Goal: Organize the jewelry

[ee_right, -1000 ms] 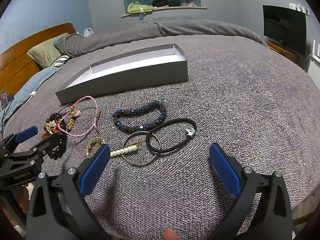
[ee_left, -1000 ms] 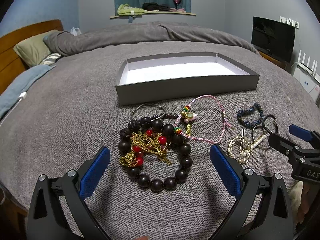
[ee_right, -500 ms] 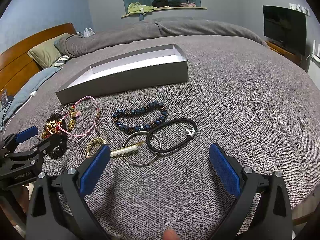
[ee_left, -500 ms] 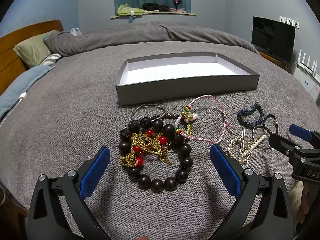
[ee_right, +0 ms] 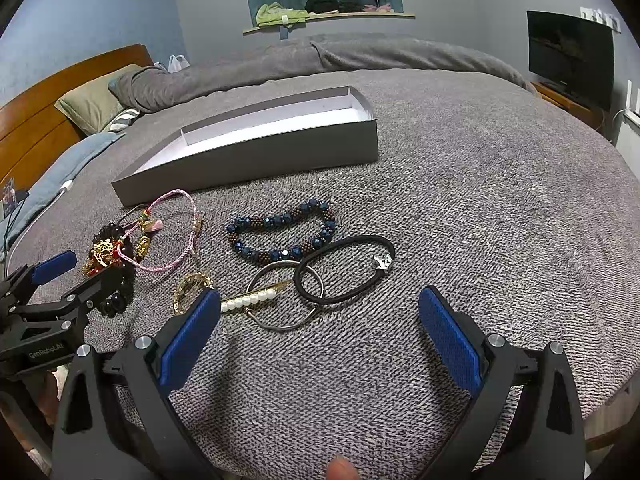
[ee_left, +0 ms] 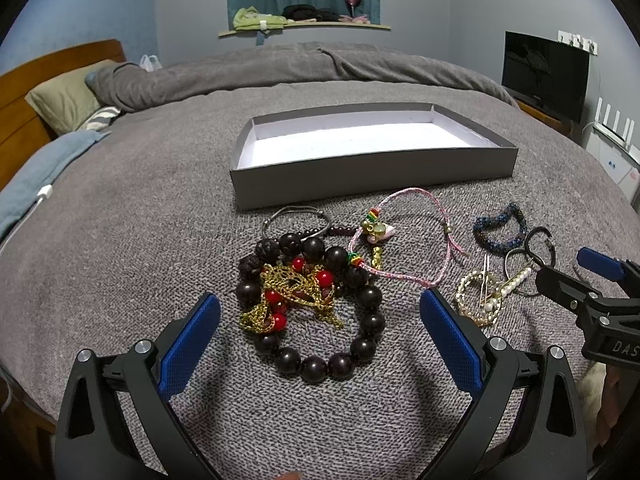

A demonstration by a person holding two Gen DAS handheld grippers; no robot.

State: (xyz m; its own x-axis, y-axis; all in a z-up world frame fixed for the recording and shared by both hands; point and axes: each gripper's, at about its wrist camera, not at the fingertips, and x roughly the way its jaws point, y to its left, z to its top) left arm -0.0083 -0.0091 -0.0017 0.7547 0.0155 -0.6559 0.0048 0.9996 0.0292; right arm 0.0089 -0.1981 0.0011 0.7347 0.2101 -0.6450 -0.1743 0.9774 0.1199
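Note:
Jewelry lies on a grey bedspread in front of an empty grey box (ee_left: 372,178) (ee_right: 256,160). My left gripper (ee_left: 320,344) is open, just short of a dark wooden bead bracelet (ee_left: 366,322) with a gold chain with red beads (ee_left: 294,292) inside it. A pink cord bracelet (ee_left: 412,236) (ee_right: 168,236) lies beside them. My right gripper (ee_right: 320,332) is open, just short of a black hair tie (ee_right: 348,272), a metal ring (ee_right: 286,300), a pearl pin (ee_right: 248,302) and a blue bead bracelet (ee_right: 280,232). A small gold ring of beads (ee_left: 478,298) lies between the groups.
The bed has a rolled grey duvet (ee_left: 280,68) at the back and pillows (ee_left: 64,100) at the wooden headboard on the left. A TV (ee_left: 544,76) stands on the right. The bed's edge runs close below both grippers.

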